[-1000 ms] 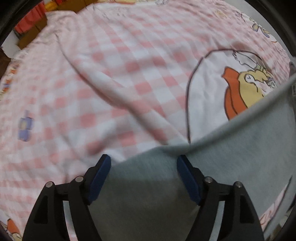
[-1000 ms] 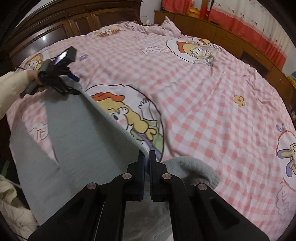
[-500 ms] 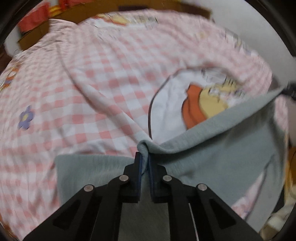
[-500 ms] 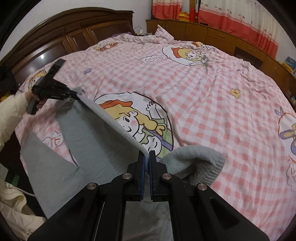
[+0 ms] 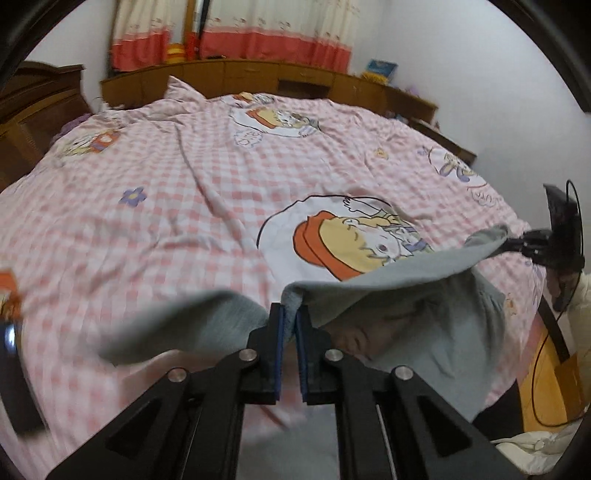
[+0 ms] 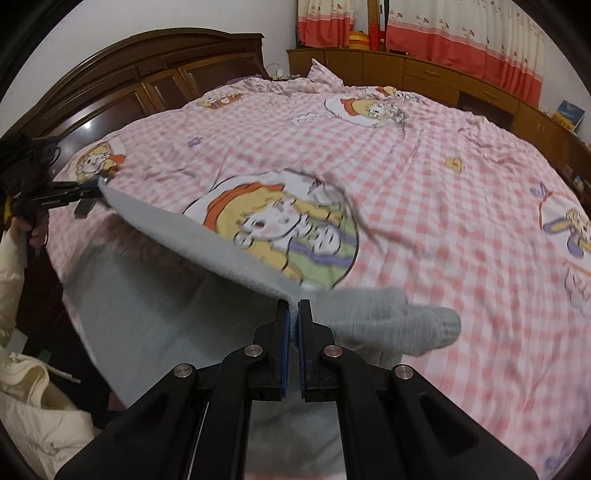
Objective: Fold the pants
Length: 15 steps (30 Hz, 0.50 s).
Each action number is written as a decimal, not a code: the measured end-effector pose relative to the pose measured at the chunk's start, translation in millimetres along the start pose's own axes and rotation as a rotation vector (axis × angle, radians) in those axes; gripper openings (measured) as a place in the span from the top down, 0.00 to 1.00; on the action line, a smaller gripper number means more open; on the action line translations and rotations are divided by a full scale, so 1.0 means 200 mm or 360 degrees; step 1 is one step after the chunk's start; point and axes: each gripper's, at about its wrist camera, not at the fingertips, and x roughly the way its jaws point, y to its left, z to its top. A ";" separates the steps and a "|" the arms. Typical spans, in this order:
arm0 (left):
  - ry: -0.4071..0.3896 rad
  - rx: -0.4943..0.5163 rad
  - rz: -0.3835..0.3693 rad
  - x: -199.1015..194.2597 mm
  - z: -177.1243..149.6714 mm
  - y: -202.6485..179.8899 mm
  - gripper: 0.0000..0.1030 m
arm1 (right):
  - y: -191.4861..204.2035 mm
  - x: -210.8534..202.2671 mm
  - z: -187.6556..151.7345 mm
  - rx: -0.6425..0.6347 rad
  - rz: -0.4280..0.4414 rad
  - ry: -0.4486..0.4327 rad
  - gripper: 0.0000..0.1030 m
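The grey pants (image 5: 424, 306) hang lifted over the near edge of the bed (image 5: 184, 206), stretched between the two tools. One straight edge of the fabric runs taut from tool to tool, raised above the bedcover; the rest drapes down below that line toward the bed's side. In the right wrist view the same garment (image 6: 166, 314) shows a wide flat panel falling beneath the taut edge, with a bunched grey end (image 6: 413, 325) lying on the cover just right of the fingers.

The left tool (image 5: 289, 314) is closed narrow, its blue pads pinching a corner of the pants. A blurred grey flap (image 5: 177, 328) spreads to the left of it. Seen from the right wrist camera, the left tool (image 6: 94, 190) grips the far end of the taut edge at the left side of the bed.

The right tool (image 6: 293, 310) is likewise closed narrow on the fabric edge. From the left wrist camera it appears at the far right (image 5: 517, 243), clamped on the opposite corner.

The bedcover is pink-and-white check with cartoon prints; one print (image 6: 280, 221) lies just beyond the raised edge. A dark wooden headboard (image 6: 147, 81) stands at the left, low cabinets (image 6: 424, 74) and red-trimmed curtains (image 6: 461, 33) at the far wall. A cream garment (image 6: 37, 406) lies below the bed's side.
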 end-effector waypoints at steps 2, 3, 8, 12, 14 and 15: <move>-0.0032 -0.0046 -0.0001 -0.08 -0.10 -0.05 0.94 | 0.04 -0.02 -0.06 -0.0009 0.0013 0.0015 0.96; -0.0042 -0.0067 0.0006 -0.11 -0.15 -0.07 0.94 | 0.06 -0.03 -0.10 -0.0024 0.0008 0.0021 0.96; -0.0047 -0.0134 0.0012 -0.22 -0.43 -0.21 0.94 | 0.08 -0.08 -0.26 0.0000 0.0015 0.0029 0.96; 0.0012 -0.0159 -0.0045 -0.22 -0.61 -0.27 0.94 | 0.07 -0.04 -0.39 0.0057 0.0010 0.0089 0.96; 0.0080 -0.0196 -0.0029 -0.18 -0.69 -0.28 0.94 | 0.08 0.01 -0.45 0.0074 0.0003 0.0121 0.96; 0.0100 -0.0219 -0.0041 -0.16 -0.72 -0.28 0.94 | 0.09 0.03 -0.48 0.0077 0.0002 0.0139 0.96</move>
